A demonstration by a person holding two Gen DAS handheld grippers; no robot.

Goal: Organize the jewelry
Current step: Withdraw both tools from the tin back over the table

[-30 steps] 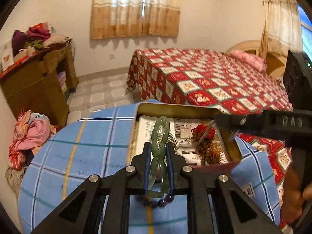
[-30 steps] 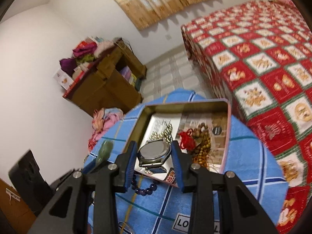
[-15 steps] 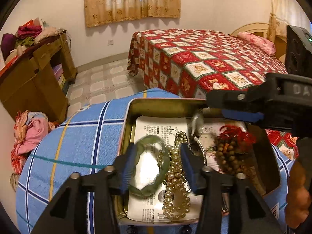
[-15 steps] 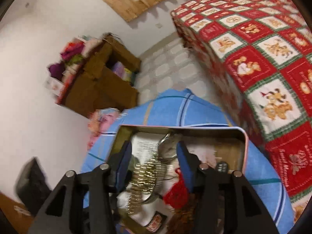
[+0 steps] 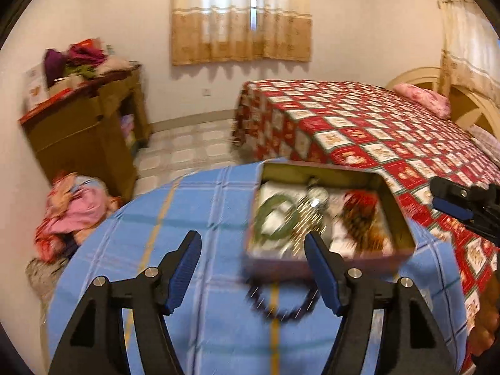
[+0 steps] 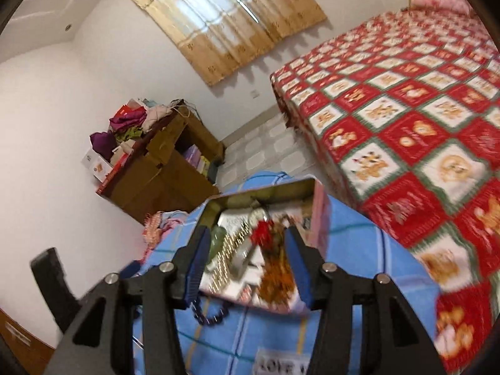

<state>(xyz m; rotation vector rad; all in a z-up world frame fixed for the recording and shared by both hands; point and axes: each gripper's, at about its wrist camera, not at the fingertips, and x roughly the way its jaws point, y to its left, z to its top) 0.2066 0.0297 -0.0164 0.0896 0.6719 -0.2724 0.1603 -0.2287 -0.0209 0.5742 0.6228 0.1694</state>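
blue-checked tabletop (image 5: 193, 206), open tin (image 5: 328, 218) of jewelry, both tongs empty.
left wrist view: left tongs (image 5: 251, 268) were spreading wider, nothing between them, above the cloth; a green bangle (image 5: 273, 218) lay in the tin, dark beads (image 5: 281, 300) just before it. right wrist view: right tongs (image 6: 247, 265) stood apart, gripping nothing, over the blurred tin (image 6: 318, 212).
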